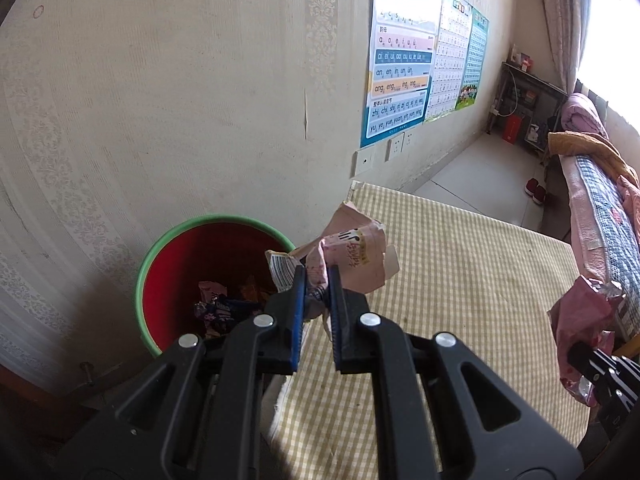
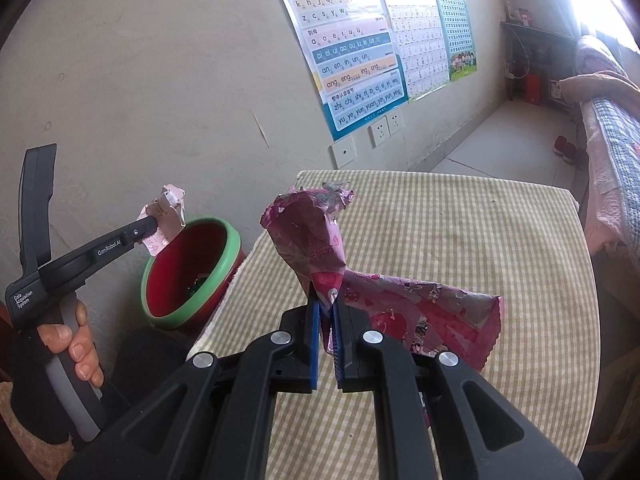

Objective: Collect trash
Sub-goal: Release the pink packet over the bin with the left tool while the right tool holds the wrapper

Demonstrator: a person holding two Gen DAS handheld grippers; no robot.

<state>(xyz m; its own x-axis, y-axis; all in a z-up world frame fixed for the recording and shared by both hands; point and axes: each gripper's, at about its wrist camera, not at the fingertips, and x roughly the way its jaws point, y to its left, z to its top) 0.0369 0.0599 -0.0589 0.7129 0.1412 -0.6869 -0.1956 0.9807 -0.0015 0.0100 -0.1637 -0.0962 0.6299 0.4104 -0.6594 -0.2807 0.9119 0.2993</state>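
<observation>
My left gripper (image 1: pixel 318 280) is shut on a crumpled pale pink carton (image 1: pixel 352 248), held in the air beside the rim of a red bin with a green rim (image 1: pixel 160 256). Several wrappers (image 1: pixel 224 308) lie at the bin's bottom. In the right wrist view the left gripper (image 2: pixel 154 226) holds the carton (image 2: pixel 166 216) just left of and above the bin (image 2: pixel 232 264). My right gripper (image 2: pixel 325 300) is shut on a large magenta foil wrapper (image 2: pixel 312 236), lifted over the checked tablecloth. That wrapper (image 1: pixel 580 320) also shows at the right edge of the left wrist view.
A table with a yellow checked cloth (image 1: pixel 460 264) stands against the wall next to the bin. Posters (image 1: pixel 400 72) and sockets (image 1: pixel 396 148) are on the wall. A bed with blankets (image 1: pixel 600 208) runs along the right. A hand (image 2: pixel 76 344) grips the left tool's handle.
</observation>
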